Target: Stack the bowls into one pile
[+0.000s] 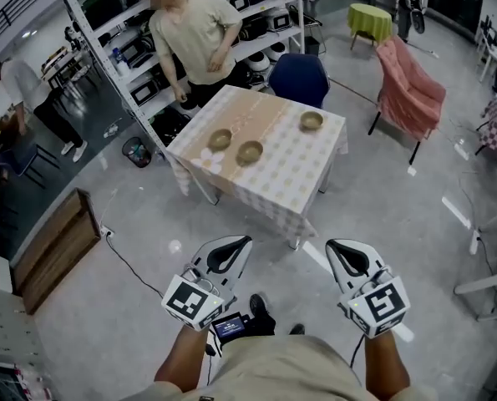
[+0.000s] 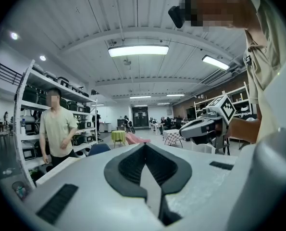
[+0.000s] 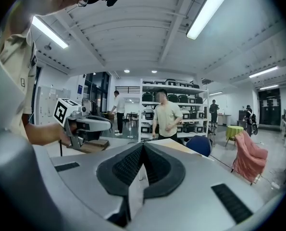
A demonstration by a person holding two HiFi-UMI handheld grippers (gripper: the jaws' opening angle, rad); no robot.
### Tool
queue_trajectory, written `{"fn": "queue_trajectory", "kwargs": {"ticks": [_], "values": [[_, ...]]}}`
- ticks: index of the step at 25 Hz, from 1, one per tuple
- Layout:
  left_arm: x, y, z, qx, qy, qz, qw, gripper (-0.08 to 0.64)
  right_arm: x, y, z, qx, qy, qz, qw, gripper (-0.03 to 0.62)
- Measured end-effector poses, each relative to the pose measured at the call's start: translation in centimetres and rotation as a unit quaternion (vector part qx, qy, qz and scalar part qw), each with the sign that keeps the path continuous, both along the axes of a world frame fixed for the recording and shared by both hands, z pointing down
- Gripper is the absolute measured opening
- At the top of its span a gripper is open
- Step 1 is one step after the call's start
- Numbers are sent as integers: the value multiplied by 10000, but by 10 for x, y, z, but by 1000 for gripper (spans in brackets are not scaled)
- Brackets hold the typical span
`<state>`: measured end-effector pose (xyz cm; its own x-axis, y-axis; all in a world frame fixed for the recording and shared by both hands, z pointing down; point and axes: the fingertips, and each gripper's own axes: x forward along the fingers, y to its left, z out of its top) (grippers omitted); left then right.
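Bowls (image 1: 250,152) are in neither claw. The left gripper (image 1: 241,242) and right gripper (image 1: 335,246) both have their jaws pressed together on nothing, probably idle until within reach. Bent forearms hold them level, side by side, pointing ahead. All three bowls sit separately on the checked table (image 1: 298,182), well apart from the grippers.

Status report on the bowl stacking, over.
Left gripper and right gripper shut, empty, short of the table. Left bowl, middle bowl, right bowl sit apart, unstacked. Person stands at table's far side.
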<state>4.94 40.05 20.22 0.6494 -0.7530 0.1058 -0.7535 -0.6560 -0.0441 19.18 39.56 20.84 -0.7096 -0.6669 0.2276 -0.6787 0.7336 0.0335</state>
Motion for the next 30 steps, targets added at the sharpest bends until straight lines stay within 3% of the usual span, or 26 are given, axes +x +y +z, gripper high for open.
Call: {"fn": "queue_trajectory", "kwargs": {"ticks": [18,23,30], "values": [[-90,-131,-5,122,263,533,9982,6,-96,-116,-17,131,239,536,9982,3],[-111,-154,-1,88,392,519,9978,6,-117,-138,-12,43,328,521,9981,3],[-111,-204,20,-92,335,372,9987,6,-119,-193,5,-38,250,336,9991,3]]}}
